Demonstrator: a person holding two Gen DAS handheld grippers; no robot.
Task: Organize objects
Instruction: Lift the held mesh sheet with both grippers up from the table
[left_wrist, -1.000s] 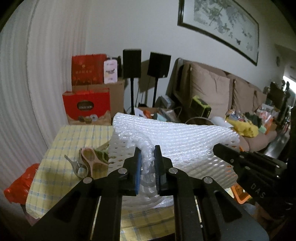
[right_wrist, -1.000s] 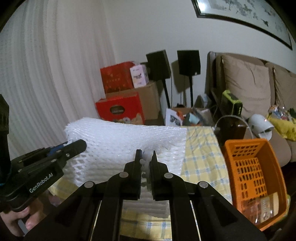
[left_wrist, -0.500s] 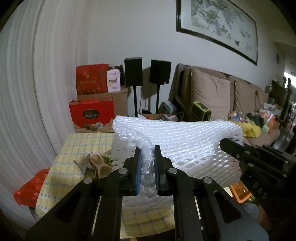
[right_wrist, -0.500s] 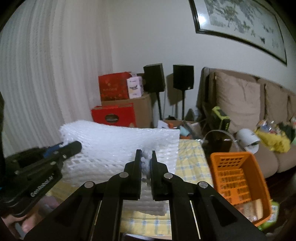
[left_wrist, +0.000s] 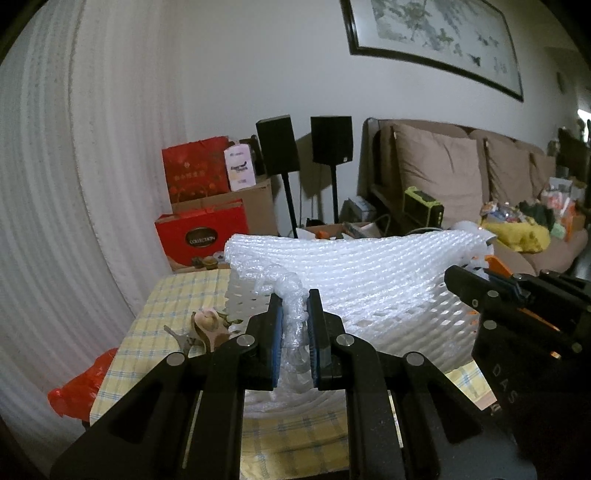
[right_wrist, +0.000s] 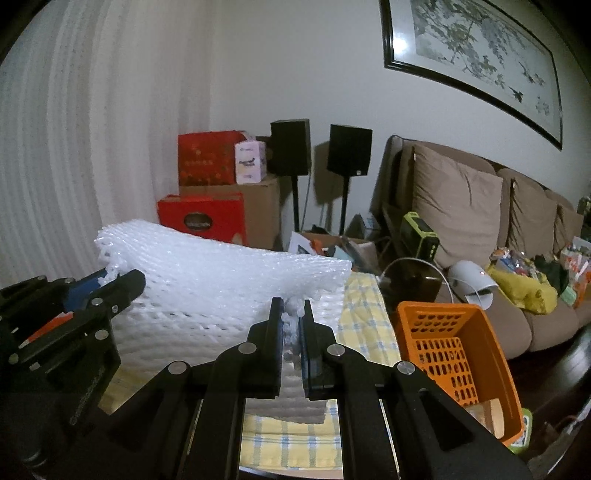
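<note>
The white foam netting sheet (left_wrist: 369, 273) is off the bench (left_wrist: 177, 295) along its upper edge, held up by both grippers at once. The left gripper (left_wrist: 295, 325) is clamped on a bunched bit of the sheet's near edge toward the bench's left side, and the right gripper (right_wrist: 291, 325) is clamped on the same edge further toward the right side. The sheet appears doubled over: a fold line runs across the top between the two grips, and a lower layer hangs down to the yellow checked cloth. So the folding looks to be in the middle, not finished; the sheet is neither flat nor put away.

An orange basket (right_wrist: 454, 354) stands just off the bench's right edge, already holding a few things, and it seems the likely place for the folded sheet, though that is only a guess. Near the bench's left edge lie a bunch of keys with a pale tag (left_wrist: 203, 328), untouched. These, and the sheet itself, are what is left to sort.
</note>
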